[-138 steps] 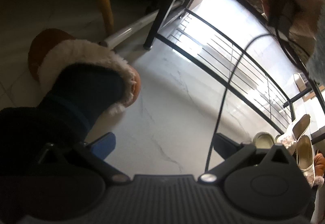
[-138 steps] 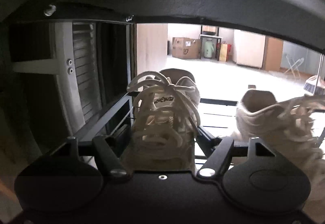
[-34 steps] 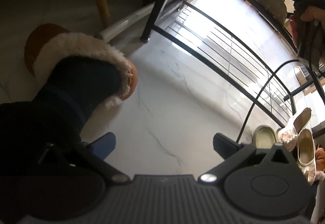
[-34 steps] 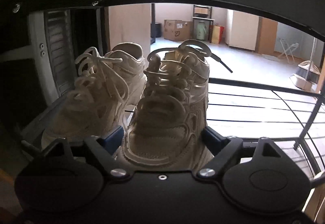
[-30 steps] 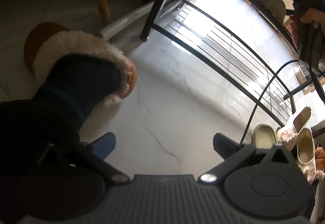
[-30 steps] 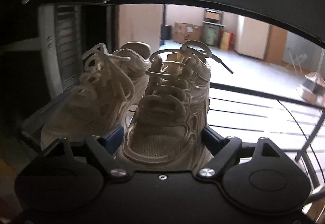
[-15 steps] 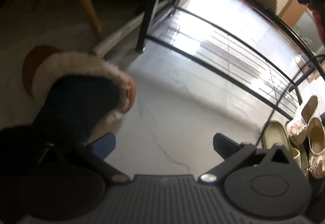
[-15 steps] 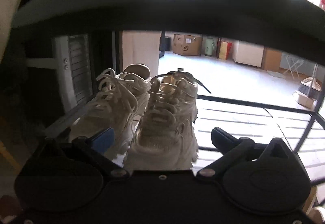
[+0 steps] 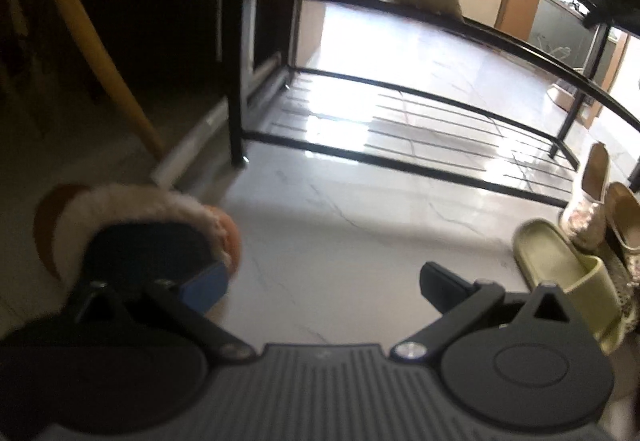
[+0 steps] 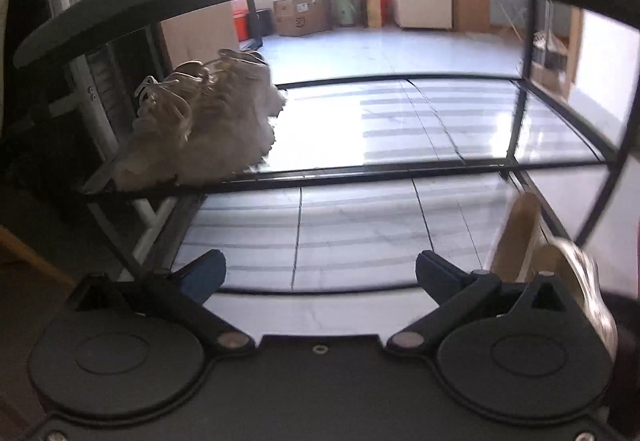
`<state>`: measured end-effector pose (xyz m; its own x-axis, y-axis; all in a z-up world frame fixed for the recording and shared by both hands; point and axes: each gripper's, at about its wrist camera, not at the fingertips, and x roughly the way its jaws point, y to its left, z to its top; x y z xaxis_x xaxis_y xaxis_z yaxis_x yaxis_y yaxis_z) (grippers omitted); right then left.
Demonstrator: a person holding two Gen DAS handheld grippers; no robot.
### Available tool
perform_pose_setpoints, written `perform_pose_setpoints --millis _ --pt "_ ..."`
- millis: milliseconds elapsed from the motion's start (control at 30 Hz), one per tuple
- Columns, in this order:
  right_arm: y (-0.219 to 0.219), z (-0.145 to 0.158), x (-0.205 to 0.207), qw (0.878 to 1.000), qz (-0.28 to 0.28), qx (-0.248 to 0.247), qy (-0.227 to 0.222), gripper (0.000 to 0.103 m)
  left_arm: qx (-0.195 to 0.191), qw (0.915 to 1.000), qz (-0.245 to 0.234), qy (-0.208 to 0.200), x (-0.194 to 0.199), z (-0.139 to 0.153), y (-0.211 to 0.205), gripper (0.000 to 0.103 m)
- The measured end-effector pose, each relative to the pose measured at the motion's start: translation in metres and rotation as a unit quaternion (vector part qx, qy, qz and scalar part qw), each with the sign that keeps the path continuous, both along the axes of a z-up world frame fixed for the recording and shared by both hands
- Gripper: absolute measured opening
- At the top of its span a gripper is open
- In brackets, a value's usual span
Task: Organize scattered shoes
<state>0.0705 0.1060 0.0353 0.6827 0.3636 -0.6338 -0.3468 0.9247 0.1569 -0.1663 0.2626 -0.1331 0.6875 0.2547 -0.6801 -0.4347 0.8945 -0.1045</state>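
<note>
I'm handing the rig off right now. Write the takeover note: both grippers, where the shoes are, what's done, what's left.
Left gripper: open, empty, low over the floor beside the fur-lined boot.
Right gripper: open, empty, facing the shoe rack.
Done: the white sneakers sit side by side at the left end of the rack's middle shelf.
Left: the boot, the green slipper and the beige heels are on the floor by the rack's right end. The bottom shelf looks free.
</note>
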Motion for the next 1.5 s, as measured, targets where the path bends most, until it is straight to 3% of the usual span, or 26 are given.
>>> perform_pose_setpoints --millis 167,300,367,633,867,1500 --pt "-0.059 -0.03 -0.031 0.999 -0.027 0.009 0.031 0.103 0.022 0.9996 -0.013 -0.005 0.0 -0.005 -0.012 0.102" --pt "-0.096 -0.054 -0.051 0.998 -0.055 0.006 0.037 0.103 0.075 0.9971 -0.004 0.015 -0.004 -0.004 -0.031 0.102" --pt "-0.113 -0.067 -0.062 0.997 -0.069 0.006 0.036 0.103 0.081 0.9966 -0.011 0.012 -0.005 -0.003 -0.038 0.102" --pt "-0.158 -0.123 -0.091 0.995 -0.083 -0.05 0.037 0.103 0.125 0.9904 -0.058 0.011 -0.011 -0.005 -0.082 0.102" --pt "-0.178 -0.146 -0.088 0.991 -0.109 -0.043 0.063 0.103 0.115 0.9911 -0.064 0.022 -0.02 -0.012 -0.1 0.102" --pt "-0.158 -0.172 -0.086 0.992 -0.073 -0.059 0.089 0.103 0.063 0.9965 -0.018 0.05 -0.014 -0.027 -0.069 0.102"
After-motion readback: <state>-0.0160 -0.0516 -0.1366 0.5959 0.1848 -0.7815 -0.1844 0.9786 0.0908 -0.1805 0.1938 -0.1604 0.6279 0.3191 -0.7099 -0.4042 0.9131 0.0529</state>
